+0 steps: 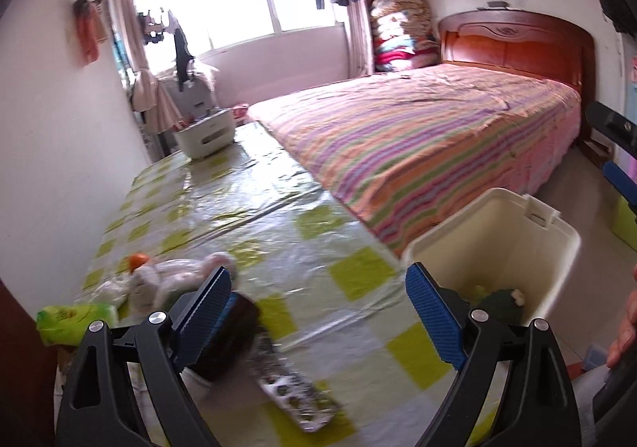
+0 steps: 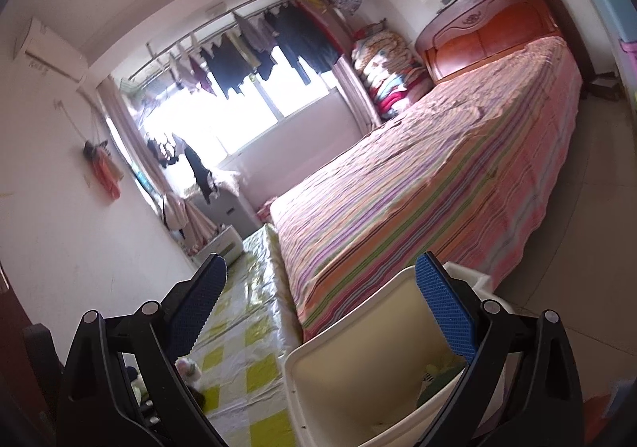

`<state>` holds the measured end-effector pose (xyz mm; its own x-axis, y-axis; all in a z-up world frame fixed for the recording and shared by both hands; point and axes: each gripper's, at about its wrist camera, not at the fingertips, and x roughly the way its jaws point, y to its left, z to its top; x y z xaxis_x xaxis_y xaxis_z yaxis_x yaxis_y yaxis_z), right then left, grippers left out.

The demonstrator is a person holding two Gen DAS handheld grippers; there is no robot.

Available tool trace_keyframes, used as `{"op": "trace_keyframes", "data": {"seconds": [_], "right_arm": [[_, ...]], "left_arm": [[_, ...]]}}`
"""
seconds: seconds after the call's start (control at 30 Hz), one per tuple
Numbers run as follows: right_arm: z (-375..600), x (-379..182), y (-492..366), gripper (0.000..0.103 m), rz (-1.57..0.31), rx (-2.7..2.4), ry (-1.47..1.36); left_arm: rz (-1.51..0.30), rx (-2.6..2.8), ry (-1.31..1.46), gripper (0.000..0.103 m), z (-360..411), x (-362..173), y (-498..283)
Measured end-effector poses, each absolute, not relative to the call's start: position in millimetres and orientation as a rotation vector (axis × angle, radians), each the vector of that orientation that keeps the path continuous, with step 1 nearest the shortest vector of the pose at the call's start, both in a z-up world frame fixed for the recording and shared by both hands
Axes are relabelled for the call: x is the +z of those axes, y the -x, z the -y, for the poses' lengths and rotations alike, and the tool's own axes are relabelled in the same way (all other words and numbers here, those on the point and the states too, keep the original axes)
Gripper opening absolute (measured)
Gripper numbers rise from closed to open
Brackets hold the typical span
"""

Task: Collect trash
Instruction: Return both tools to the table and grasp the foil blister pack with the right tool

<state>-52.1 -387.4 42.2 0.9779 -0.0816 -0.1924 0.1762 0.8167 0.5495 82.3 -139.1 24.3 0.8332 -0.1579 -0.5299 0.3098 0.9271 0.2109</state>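
Left gripper (image 1: pixel 318 311): jaws are spread wide and nothing is held between the blue pads; it is poised above the near end of a table (image 1: pixel 223 208) that is covered with a clear plastic sheet over a green-and-white checked cloth.

Trash on the table, listed left to right in the left wrist view: a green packet (image 1: pixel 75 317) at the near left edge; a crumpled clear plastic bag (image 1: pixel 175 276) with an orange cap (image 1: pixel 137 260) beside it; a dark round item (image 1: pixel 235 331) partly hidden behind the left finger, its kind not determinable; a flat silver printed wrapper (image 1: pixel 294 395), blurred, lying just in front of the dark item.

A white storage box (image 1: pixel 205 134) is set at the far end of the table.

Cream plastic bin (image 1: pixel 493 248): it is placed just off the table's right edge, beside the bed (image 1: pixel 418 136), which is covered in a striped sheet. Green and pale scraps are seen at its bottom.

Right gripper (image 2: pixel 320 321): jaws are likewise spread apart and empty; it is held above the bin (image 2: pixel 358 367), with the table (image 2: pixel 239 327) to its left.
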Motion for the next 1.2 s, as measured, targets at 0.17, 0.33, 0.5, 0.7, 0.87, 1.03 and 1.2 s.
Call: {"op": "trace_keyframes", "data": {"seconds": [0.17,0.33,0.5,0.7,0.87,1.03,1.2], "right_arm": [[363.1,44.0,40.4,0.094,-0.194,-0.102,-0.546],[335.5,42.7,26.4,0.094,-0.244,-0.064,-0.492],[305.1,40.0,13.0,0.094,-0.297,-0.029,-0.424],[267.3,30.9,-5.7,0.094,-0.388,0.054,-0.361],[230.9,20.4,-19.4,0.094,-0.483,0.179,-0.311],[193.1,0.9,-34.4,0.094,-0.633,0.3,-0.205],[175.4,-16.9,-46.2,0.094,-0.753,0.344,-0.175]], "left_arm": [[-0.506,-0.191,-0.291,0.087,106.6,23.8,-88.4],[-0.481,-0.137,-0.236,0.087,67.7,28.9,-95.5],[-0.471,-0.085,-0.139,0.087,26.8,34.5,-101.0],[-0.45,-0.004,-0.128,0.087,-8.7,35.2,-98.2],[-0.47,0.03,-0.083,0.087,-37.7,34.6,-97.6],[-0.483,0.064,-0.053,0.087,-60.4,33.4,-94.1],[-0.491,0.086,-0.043,0.087,-73.1,34.2,-93.6]]}}
